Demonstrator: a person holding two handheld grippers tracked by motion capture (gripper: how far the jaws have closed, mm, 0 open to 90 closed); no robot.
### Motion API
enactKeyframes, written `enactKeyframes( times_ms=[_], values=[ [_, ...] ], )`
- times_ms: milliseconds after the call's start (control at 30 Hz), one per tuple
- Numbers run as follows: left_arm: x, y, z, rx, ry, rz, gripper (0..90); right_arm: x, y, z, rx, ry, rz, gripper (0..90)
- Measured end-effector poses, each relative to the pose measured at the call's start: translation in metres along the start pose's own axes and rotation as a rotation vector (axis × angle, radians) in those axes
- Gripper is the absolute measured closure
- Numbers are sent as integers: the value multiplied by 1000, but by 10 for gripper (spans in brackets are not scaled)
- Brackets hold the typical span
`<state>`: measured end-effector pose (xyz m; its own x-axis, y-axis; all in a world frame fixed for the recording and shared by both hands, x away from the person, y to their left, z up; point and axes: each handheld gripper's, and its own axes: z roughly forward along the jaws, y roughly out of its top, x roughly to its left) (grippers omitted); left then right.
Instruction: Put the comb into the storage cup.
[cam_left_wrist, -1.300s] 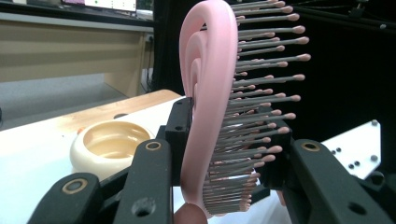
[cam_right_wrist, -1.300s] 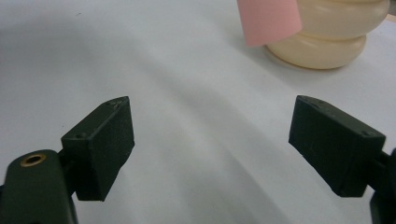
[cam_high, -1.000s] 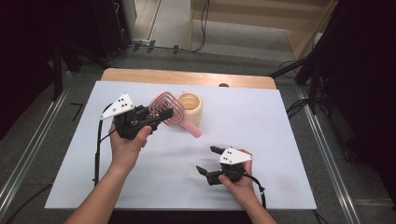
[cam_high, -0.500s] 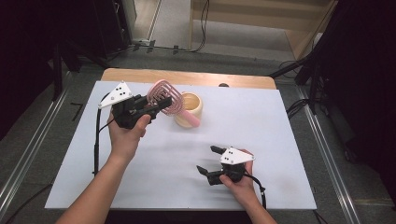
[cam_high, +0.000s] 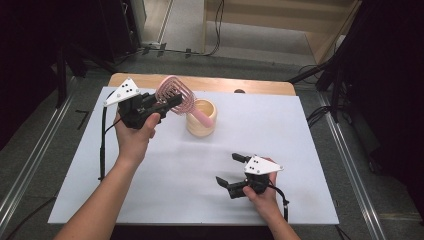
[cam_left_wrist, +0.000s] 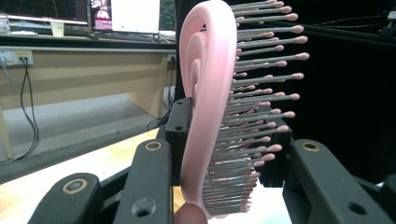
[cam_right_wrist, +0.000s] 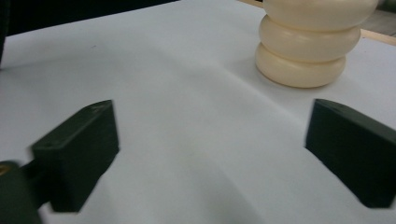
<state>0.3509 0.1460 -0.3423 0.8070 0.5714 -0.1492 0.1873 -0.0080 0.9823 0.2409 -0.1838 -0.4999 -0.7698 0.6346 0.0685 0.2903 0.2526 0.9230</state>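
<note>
Seemingly, pink hairbrush (cam_high: 175, 95) sits clamped in left gripper (cam_high: 167, 102), handle in cup (cam_high: 202, 118).

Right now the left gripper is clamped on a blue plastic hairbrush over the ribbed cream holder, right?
Not quite: the plastic hairbrush is pink, not blue, as the left gripper view shows. The left gripper is indeed clamped on it, over the ribbed cream holder.

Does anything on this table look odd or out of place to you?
Nothing looks spilled or broken. The one unusual sight: the left gripper clamps a pink hairbrush by its bristled head, with the handle slanting down into the cream ribbed cup. The right gripper rests open.
</note>
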Motion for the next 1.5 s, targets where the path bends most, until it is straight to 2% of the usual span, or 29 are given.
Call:
enactKeyframes(
  times_ms=[200,600,867,1500],
  values=[
    [4,4,3,-4,8,-1,647,-7,2,-13,-24,-14,10,0],
    [11,10,11,-16,44,2,647,-29,0,-43,-62,-71,46,0],
    [14,10,15,-26,77,-5,647,-41,-9,-68,-77,-116,69,0],
    [17,2,28,3,127,9,646,-62,-34,-115,-80,-202,105,0]
  ],
)
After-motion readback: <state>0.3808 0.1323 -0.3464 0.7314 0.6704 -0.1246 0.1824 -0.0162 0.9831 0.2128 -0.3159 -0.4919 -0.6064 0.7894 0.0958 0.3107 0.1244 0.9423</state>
